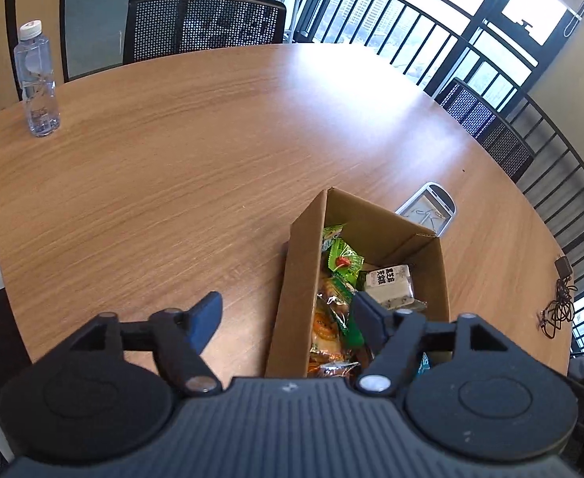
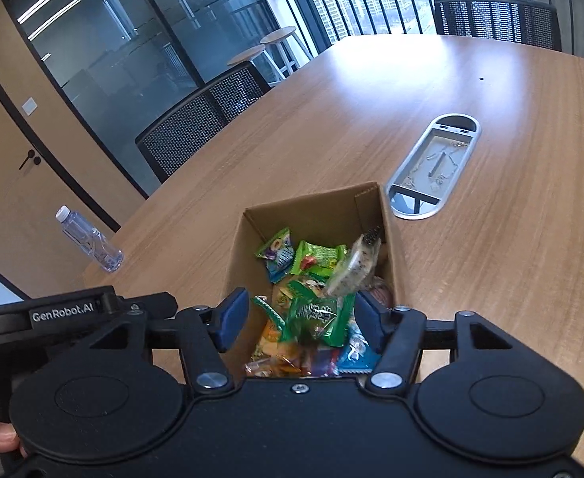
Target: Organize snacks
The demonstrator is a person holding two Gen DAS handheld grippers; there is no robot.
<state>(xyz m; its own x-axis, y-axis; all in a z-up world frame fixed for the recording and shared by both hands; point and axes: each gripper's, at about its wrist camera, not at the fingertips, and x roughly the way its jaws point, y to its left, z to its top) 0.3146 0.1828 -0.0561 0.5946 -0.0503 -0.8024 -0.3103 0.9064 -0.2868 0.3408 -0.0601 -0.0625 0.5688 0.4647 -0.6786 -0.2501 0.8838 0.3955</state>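
An open cardboard box (image 1: 305,263) stands on the wooden table (image 1: 172,179) and holds several wrapped snacks. A white packet with dark print (image 1: 389,283) lies on top beside green packets (image 1: 341,257). My left gripper (image 1: 288,318) is open and straddles the box's left wall, with its right finger over the snacks. In the right wrist view, my right gripper (image 2: 301,318) is open above the box (image 2: 311,211). A green packet (image 2: 317,314) sits between its fingers without being pressed. A blurred white speckled packet (image 2: 353,267) is tilted on end by the right wall.
A clear water bottle (image 1: 37,79) stands at the table's far left (image 2: 90,243). A silver cable port (image 2: 435,163) is set in the tabletop behind the box. Mesh chairs (image 1: 202,24) ring the table. A coiled cable (image 1: 556,310) lies near the right edge.
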